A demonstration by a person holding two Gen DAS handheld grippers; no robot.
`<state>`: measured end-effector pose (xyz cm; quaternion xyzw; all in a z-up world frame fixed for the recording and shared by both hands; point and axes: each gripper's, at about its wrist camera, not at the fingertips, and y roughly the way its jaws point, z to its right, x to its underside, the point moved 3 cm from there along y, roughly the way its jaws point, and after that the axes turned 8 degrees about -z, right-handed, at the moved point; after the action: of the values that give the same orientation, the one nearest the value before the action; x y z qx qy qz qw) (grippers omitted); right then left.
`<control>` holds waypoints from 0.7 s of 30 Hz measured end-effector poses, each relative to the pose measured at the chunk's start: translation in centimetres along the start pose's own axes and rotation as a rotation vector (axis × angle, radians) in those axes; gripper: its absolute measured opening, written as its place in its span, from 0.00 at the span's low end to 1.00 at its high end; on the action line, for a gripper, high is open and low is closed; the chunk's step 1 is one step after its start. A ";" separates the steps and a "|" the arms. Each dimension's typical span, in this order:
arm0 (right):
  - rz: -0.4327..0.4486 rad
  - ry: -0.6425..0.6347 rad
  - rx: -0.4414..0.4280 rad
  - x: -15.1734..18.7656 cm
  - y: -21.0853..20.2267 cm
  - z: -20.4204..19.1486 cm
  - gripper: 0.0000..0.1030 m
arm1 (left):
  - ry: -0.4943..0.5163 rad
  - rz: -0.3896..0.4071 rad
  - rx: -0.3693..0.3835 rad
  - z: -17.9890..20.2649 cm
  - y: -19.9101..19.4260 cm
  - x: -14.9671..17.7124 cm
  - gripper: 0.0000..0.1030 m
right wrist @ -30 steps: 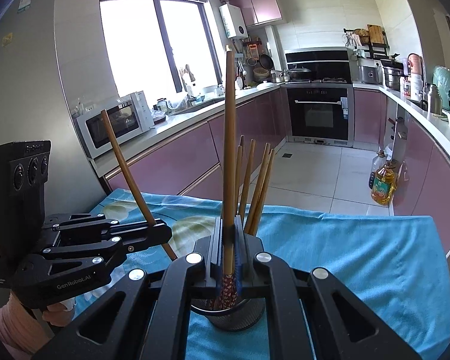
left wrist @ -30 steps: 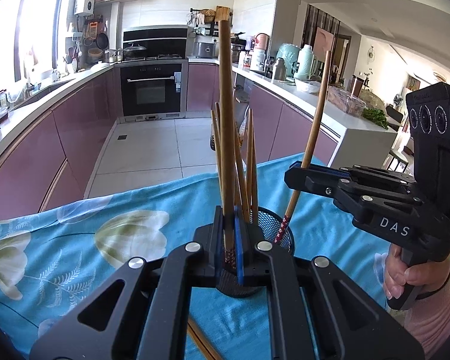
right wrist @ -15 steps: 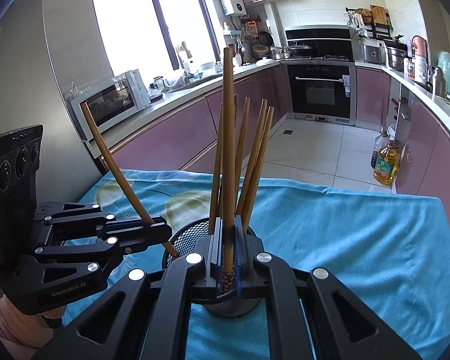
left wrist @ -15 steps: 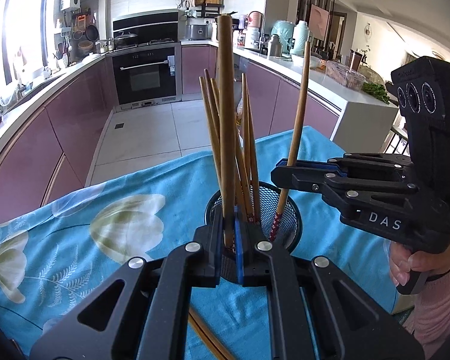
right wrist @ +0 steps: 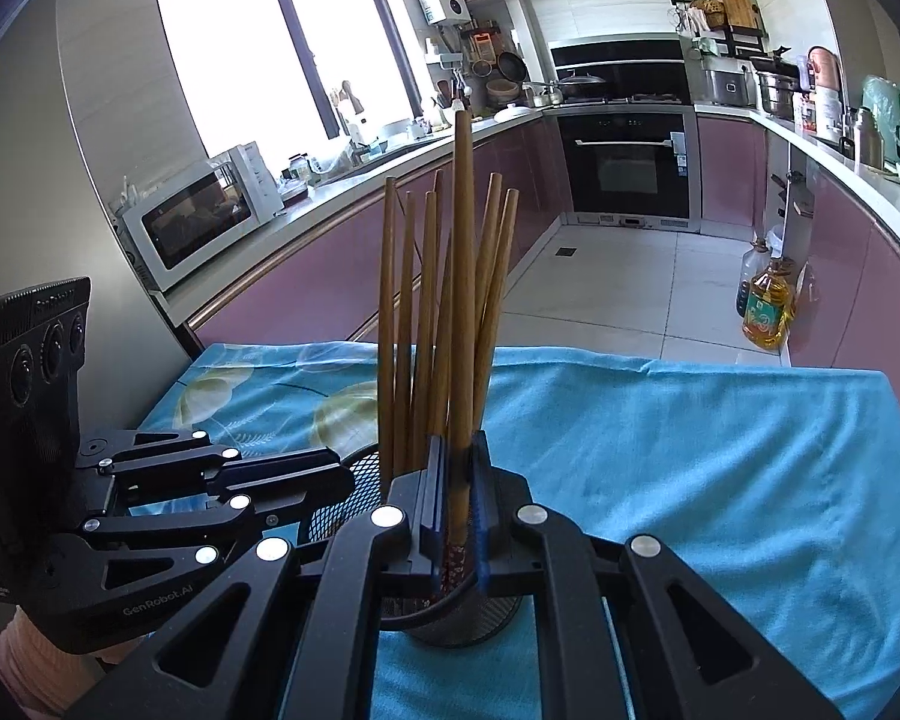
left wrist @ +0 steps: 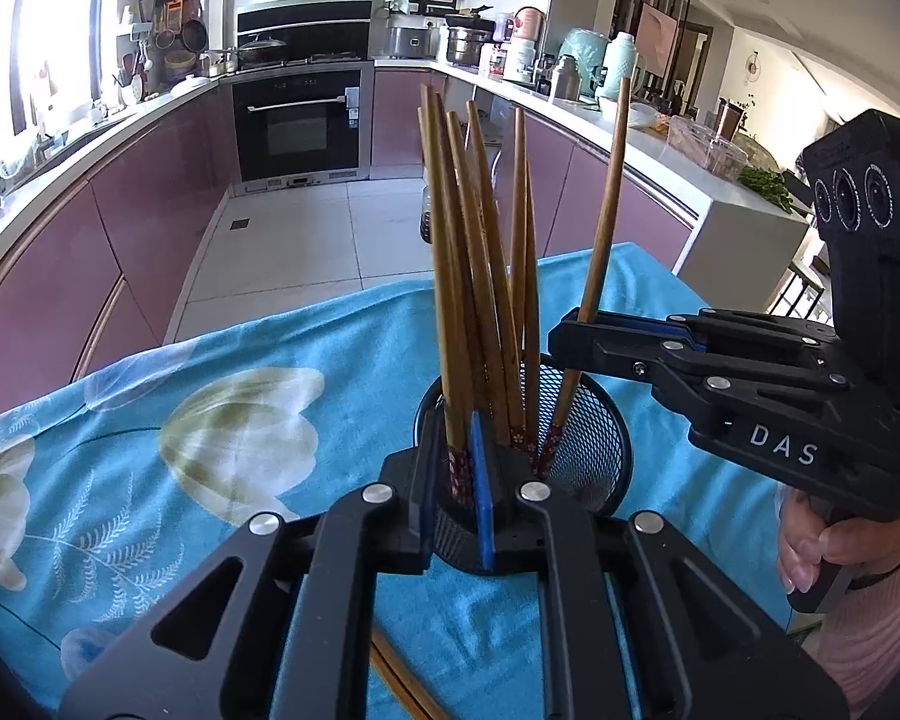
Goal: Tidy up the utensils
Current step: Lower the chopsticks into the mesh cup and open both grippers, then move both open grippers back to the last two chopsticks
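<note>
— Two grippers, one chopstick each. See them?

— Yes. Left gripper (left wrist: 459, 480) has its jaws pinched narrow around a chopstick (left wrist: 444, 276), low end down inside the mesh cup (left wrist: 594, 456).

— And the right gripper (right wrist: 456, 516)?

— Same story: jaws nearly together, clamping its own chopstick (right wrist: 463, 276) upright, patterned tip dipping into the cup's mouth.

— Where's the cup?

— On the blue cloth (left wrist: 180, 420), between both tools. Several more chopsticks (left wrist: 519, 252) stand in it, fanned out and leaning on the rim.

— Anything loose?

— One pair (left wrist: 399, 681) lies flat on the cloth, under the left gripper, mostly hidden.
</note>
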<state>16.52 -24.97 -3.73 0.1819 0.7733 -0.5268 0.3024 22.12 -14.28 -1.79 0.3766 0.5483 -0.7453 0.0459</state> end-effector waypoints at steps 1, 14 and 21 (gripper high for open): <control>0.002 -0.001 0.000 0.0 0.0 -0.1 0.08 | -0.002 0.003 0.005 0.0 0.0 0.1 0.11; 0.040 0.011 0.008 0.0 -0.5 -0.2 0.23 | -0.031 0.066 -0.019 -0.7 -2.1 2.3 0.28; 0.073 -0.012 0.014 0.9 -2.1 -1.0 0.26 | -0.053 0.111 -0.054 -1.5 -3.7 4.1 0.37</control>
<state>14.31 -24.85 -2.63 0.2091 0.7607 -0.5217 0.3247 18.15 -10.14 -1.52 0.3850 0.5451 -0.7362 0.1121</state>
